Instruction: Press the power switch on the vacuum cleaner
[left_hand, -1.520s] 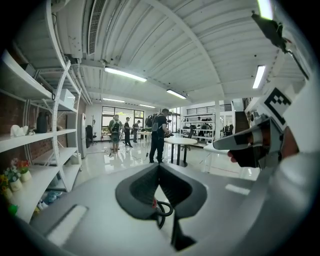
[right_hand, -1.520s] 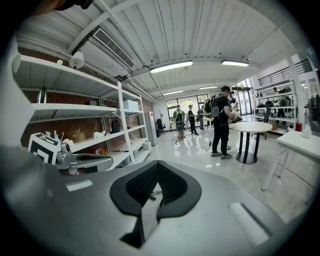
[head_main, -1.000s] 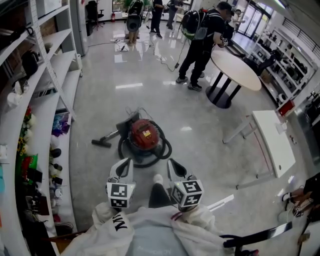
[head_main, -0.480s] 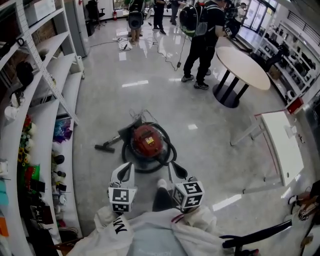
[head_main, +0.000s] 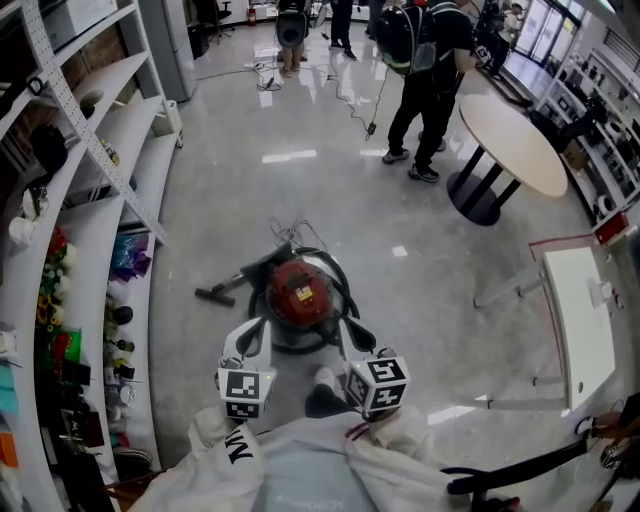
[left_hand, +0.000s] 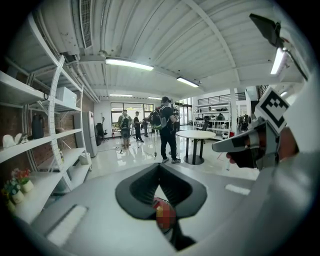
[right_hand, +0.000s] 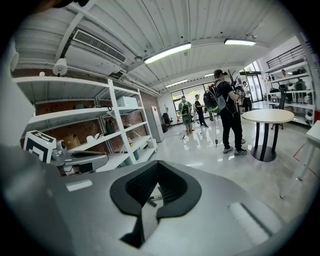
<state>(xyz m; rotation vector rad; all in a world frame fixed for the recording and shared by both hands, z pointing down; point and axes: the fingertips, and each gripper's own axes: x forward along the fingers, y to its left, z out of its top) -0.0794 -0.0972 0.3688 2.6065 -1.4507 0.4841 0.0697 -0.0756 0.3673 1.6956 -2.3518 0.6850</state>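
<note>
One vacuum cleaner (head_main: 300, 290); left gripper (head_main: 254, 327), right gripper (head_main: 346, 327).

**Item:** canister vacuum cleaner (head_main: 299, 290), one.
**Body:** round and red, with a pale label panel on top, seated on a dark base.
**Pose:** upright on the floor (head_main: 420, 250), directly in front of me.
**Hose:** black hose (head_main: 345, 290) looped in a ring round the body and lying against it.
**Nozzle:** wand and dark floor nozzle (head_main: 208, 293) stretched flat on the floor, out to my left of the body.
**Cord:** thin cord (head_main: 290, 234) in a loose tangle on the far side.
**Power switch:** too small for me to pick out.
</note>
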